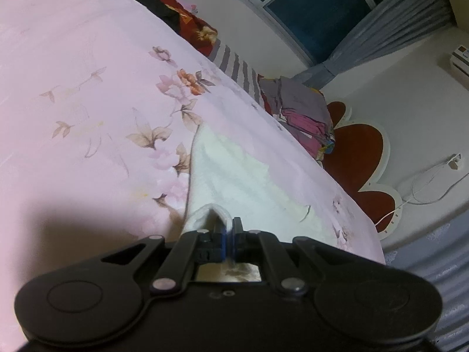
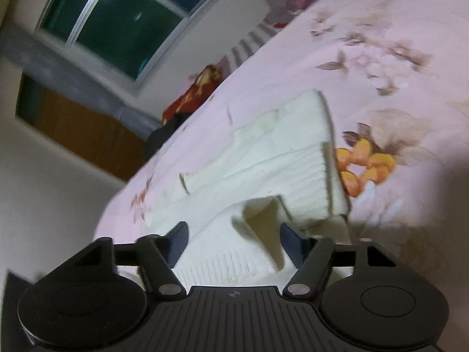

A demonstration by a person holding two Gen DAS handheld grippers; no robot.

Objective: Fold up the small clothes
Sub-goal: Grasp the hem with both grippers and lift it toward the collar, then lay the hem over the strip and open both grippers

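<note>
A small cream-white knitted garment (image 1: 234, 176) lies on the pink floral bedsheet (image 1: 73, 88). My left gripper (image 1: 227, 228) is shut on a corner edge of the garment, which is pinched between the blue-padded fingers and lifted into a small peak. In the right wrist view the same garment (image 2: 263, 158) lies partly folded, with a sleeve-like flap turned over. My right gripper (image 2: 234, 234) is open, its two fingers either side of the near part of the garment, just above it.
A stack of folded clothes (image 1: 304, 111) sits at the bed's far edge by a striped cloth (image 1: 237, 64). Red and black fabric (image 1: 181, 14) lies further along. A red flower-shaped headboard (image 1: 357, 158), a wall, a window and curtains lie beyond the bed.
</note>
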